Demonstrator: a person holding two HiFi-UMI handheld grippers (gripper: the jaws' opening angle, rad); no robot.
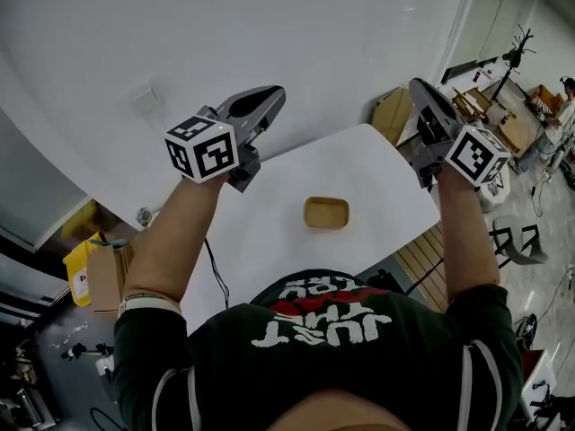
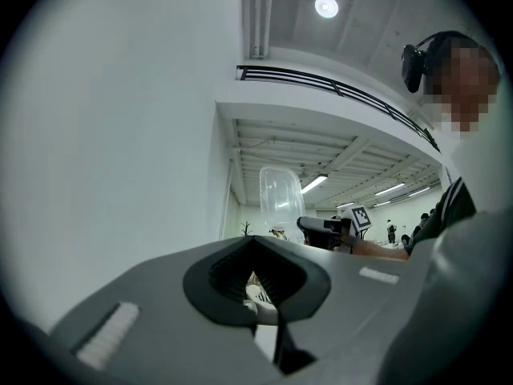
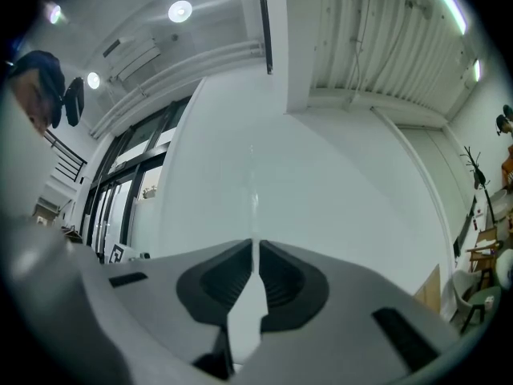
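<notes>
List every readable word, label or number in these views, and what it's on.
"JUST": white print on the person's dark shirt; the rest of that print is too warped to read.
Label on the yellow bin: too small to read.
Marker cubes: black-and-white square patterns only, no words or numbers.

A white table (image 1: 359,173) stands below the person. One shallow tan tray (image 1: 326,213) lies flat on it, near the middle of the top
</notes>
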